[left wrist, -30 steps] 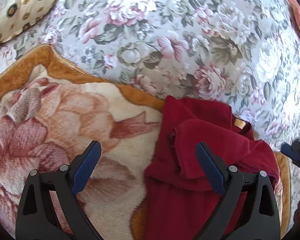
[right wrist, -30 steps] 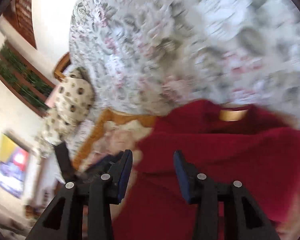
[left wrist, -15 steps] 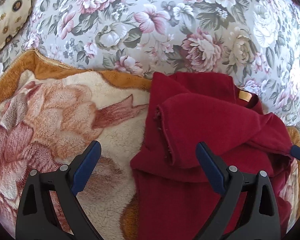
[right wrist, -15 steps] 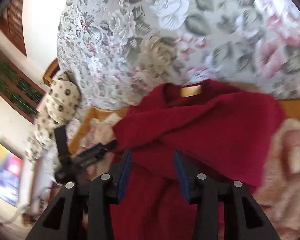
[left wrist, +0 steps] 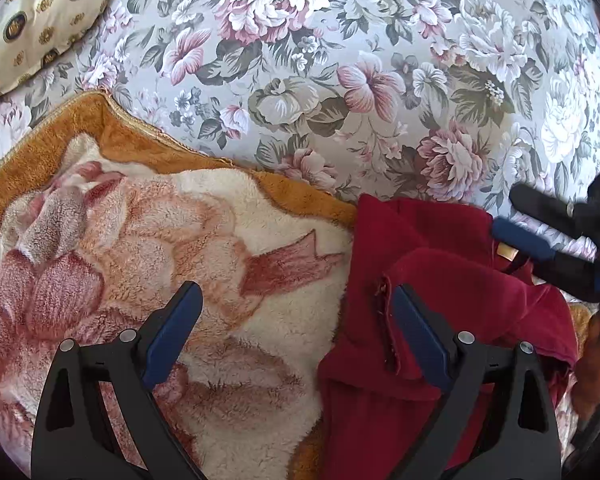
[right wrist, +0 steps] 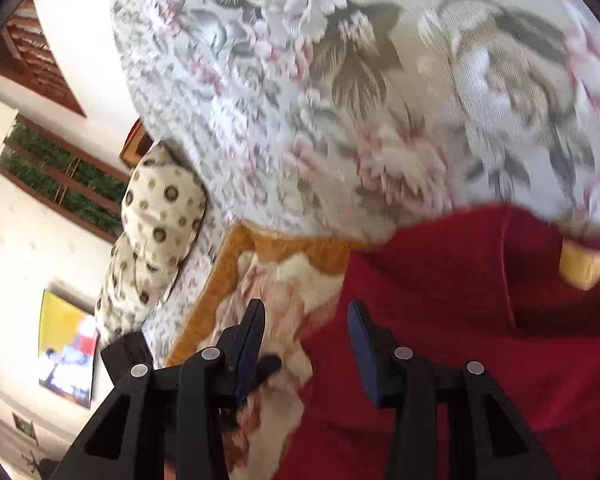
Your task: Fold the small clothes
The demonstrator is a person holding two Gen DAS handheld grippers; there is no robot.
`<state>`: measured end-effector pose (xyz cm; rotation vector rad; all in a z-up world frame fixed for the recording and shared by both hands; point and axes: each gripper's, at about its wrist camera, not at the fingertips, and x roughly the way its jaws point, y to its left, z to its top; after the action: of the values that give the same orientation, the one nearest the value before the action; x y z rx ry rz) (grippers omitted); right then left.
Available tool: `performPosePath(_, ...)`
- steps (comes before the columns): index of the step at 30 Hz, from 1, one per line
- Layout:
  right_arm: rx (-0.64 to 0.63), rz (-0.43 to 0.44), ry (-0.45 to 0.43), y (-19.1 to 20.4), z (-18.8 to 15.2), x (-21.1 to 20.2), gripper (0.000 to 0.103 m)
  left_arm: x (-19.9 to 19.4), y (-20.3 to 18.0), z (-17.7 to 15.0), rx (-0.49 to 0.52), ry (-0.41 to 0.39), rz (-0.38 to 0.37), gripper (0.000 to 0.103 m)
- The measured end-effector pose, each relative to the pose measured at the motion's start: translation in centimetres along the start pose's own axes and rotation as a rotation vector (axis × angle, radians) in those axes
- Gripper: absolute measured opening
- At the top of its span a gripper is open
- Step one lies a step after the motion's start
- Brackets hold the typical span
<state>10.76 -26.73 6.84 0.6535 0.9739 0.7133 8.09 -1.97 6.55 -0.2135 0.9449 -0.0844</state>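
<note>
A dark red garment (left wrist: 440, 300) lies partly folded on a plush blanket (left wrist: 140, 240), one sleeve laid across its body and a tan neck label (left wrist: 506, 251) showing. My left gripper (left wrist: 296, 312) is open and empty, low over the garment's left edge. My right gripper (right wrist: 306, 334) is open and empty over the garment (right wrist: 480, 320), near its collar and label (right wrist: 584, 266). The right gripper also shows in the left wrist view (left wrist: 516, 216), at the collar.
A floral sofa back (left wrist: 340, 60) rises behind the blanket. A cream patterned cushion (left wrist: 36, 12) lies at the far left, also in the right wrist view (right wrist: 156, 236). A wall, shelves and a picture (right wrist: 66, 344) show beyond the sofa.
The right gripper has moved forward and down toward the collar, now reaching into the left wrist view. The left gripper has shifted slightly; the garment sits further right in its view.
</note>
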Motion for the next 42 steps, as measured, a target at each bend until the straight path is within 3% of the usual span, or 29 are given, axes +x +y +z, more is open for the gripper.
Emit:
performPosePath(3, -0.048, -0.021, 0.046, 1.3, -0.7, -0.6, 0.041, 0.1, 0.2, 0.1, 0.003, 0.002, 0.01, 0.096)
performPosePath(5, -0.08, -0.097, 0.079, 1.4, -3.1, -1.6, 0.041, 0.0, 0.5, 0.1, -0.005, -0.003, 0.02, 0.096)
performPosePath(8, -0.017, -0.101, 0.118, -1.1, -6.8, -2.8, 0.042, -0.2, 0.7, 0.1, -0.027, -0.009, 0.021, 0.096)
performPosePath(13, 0.053, -0.13, 0.18, -3.9, -8.6, 0.1, 0.043, -0.3, 0.9, 0.1, -0.024, -0.015, 0.046, 0.096)
performPosePath(15, 0.069, -0.091, 0.154, -3.8, -7.6, 0.9, 0.043, -0.3, 1.2, 0.1, -0.037, -0.018, 0.051, 0.096)
performPosePath(20, 0.074, 0.036, -0.059, -1.0, -0.5, 0.5, 0.045, -0.1, 1.8, 0.3, -0.076, -0.021, 0.012, 0.096)
performPosePath(22, 0.02, -0.005, -0.115, -0.3, 2.5, 1.0, 0.046, 0.2, 1.3, 0.2, -0.058, -0.014, -0.003, 0.096)
performPosePath(24, 0.005, -0.126, -0.089, -0.1, 3.6, 1.6, 0.046, 0.4, 0.8, 0.2, -0.038, -0.004, -0.02, 0.096)
performPosePath(25, -0.001, -0.13, -0.079, 0.0, 3.5, 1.4, 0.046, 0.5, 0.4, 0.2, -0.03, 0.002, -0.043, 0.096)
performPosePath(28, -0.042, -0.073, -0.088, 0.5, 0.8, -2.0, 0.046, 0.8, -0.2, 0.8, -0.042, 0.019, -0.086, 0.096)
performPosePath(31, -0.107, -0.133, -0.095, 0.6, -3.3, -6.2, 0.046, 1.4, -1.2, 2.6, -0.058, 0.009, -0.135, 0.096)
performPosePath(33, -0.113, -0.192, -0.08, -0.3, -5.9, -8.3, 0.046, 2.6, -2.3, 3.4, -0.063, 0.062, -0.165, 0.096)
performPosePath(38, -0.006, -0.195, -0.095, -3.8, -10.5, -13.0, 0.046, 5.7, -4.6, 3.7, -0.136, 0.194, -0.294, 0.096)
performPosePath(42, 0.057, -0.177, -0.14, -6.1, -12.2, -15.9, 0.046, 7.3, -5.8, 3.6, -0.161, 0.227, -0.286, 0.096)
